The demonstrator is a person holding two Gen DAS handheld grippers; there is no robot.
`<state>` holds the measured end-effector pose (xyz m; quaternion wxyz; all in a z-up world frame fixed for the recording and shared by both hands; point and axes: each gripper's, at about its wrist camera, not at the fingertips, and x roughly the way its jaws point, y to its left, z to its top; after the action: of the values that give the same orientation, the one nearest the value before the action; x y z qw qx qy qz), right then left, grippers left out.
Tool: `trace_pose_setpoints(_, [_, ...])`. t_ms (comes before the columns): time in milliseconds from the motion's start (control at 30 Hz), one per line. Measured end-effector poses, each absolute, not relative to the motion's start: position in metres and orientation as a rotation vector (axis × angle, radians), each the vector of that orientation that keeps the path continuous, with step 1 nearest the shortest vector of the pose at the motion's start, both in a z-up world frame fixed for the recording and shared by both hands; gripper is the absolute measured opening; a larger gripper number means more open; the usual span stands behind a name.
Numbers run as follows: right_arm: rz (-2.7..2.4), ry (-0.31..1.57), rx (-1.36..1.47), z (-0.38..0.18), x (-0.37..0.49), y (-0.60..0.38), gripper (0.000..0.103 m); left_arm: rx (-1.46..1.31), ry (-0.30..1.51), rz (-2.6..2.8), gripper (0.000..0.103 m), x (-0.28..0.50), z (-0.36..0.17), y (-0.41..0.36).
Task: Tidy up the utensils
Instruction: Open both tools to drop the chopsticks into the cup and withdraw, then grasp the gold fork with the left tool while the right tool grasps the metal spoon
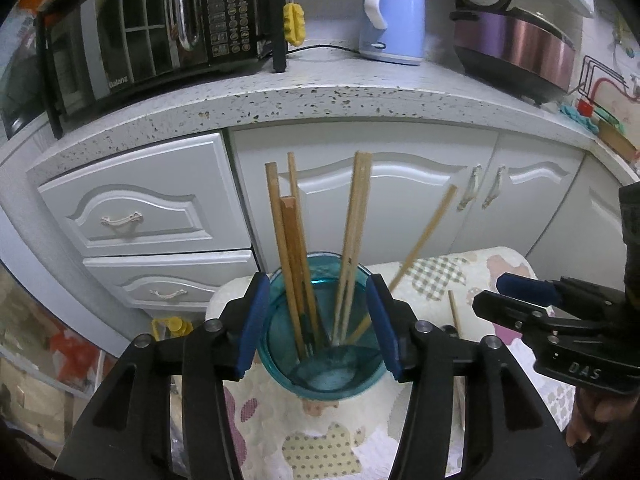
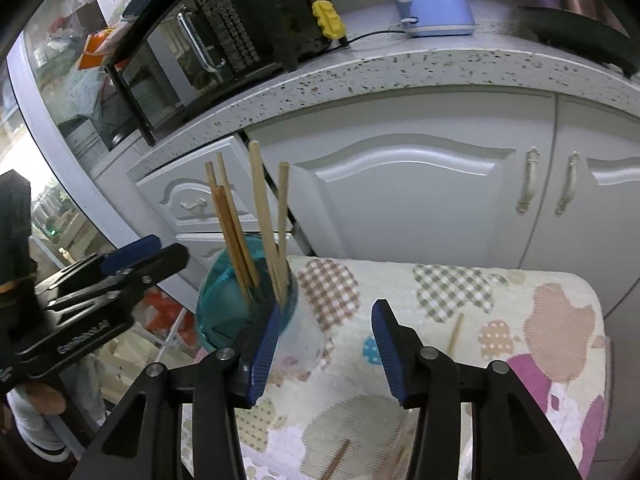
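**Chopsticks standing in the blue cup, both tongs open**

Chopsticks (image 1: 294, 240) stood bundled in the clear blue cup (image 1: 324, 376), which sat on the patterned cloth (image 1: 320, 440) covering the tabletop, in front of the white cabinet doors (image 1: 400, 200). I counted about six wooden sticks leaning in it, some to the left wall of the cup, some toward the right, and one tilted out further to the right than the rest.

My left tongs (image 1: 318, 328) were spread wide, one blue pad on each side of the cup. From that camera the pads stood just beside the cup's walls, and I could not tell whether they touched it; they did not look pressed on.

My right tongs (image 2: 326, 348) were partly open with nothing between them, only the cloth below. Their left pad (image 2: 262, 354) sat in front of the cup's near side in that view. In the left camera those same tongs came in from the right edge, off to the side of the cup.

A loose chopstick (image 2: 455, 334) lay flat on the cloth to the right of the cup, and another (image 2: 336, 462) lay nearer to me at the bottom of the right view.

Behind, on the speckled counter (image 1: 320, 92), stood a black microwave (image 1: 160, 28), a blue kettle (image 1: 394, 12) and a rice cooker (image 1: 516, 40).
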<state>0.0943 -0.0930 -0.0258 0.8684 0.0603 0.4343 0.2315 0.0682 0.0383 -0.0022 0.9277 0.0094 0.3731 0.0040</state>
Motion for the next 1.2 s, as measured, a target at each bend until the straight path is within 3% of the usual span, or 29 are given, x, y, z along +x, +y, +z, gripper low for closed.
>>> trace_pose_setpoints(967, [0.296,1.039,0.106,-0.074,0.048,-0.163,0.047,0.014,0.88,-0.105,0.051,0.029,-0.047,-0.022])
trace_pose_setpoints(1200, [0.29,1.045,0.108,-0.077,0.046,-0.165,0.053,-0.006,0.903,-0.103,0.051,0.029,-0.059,-0.022])
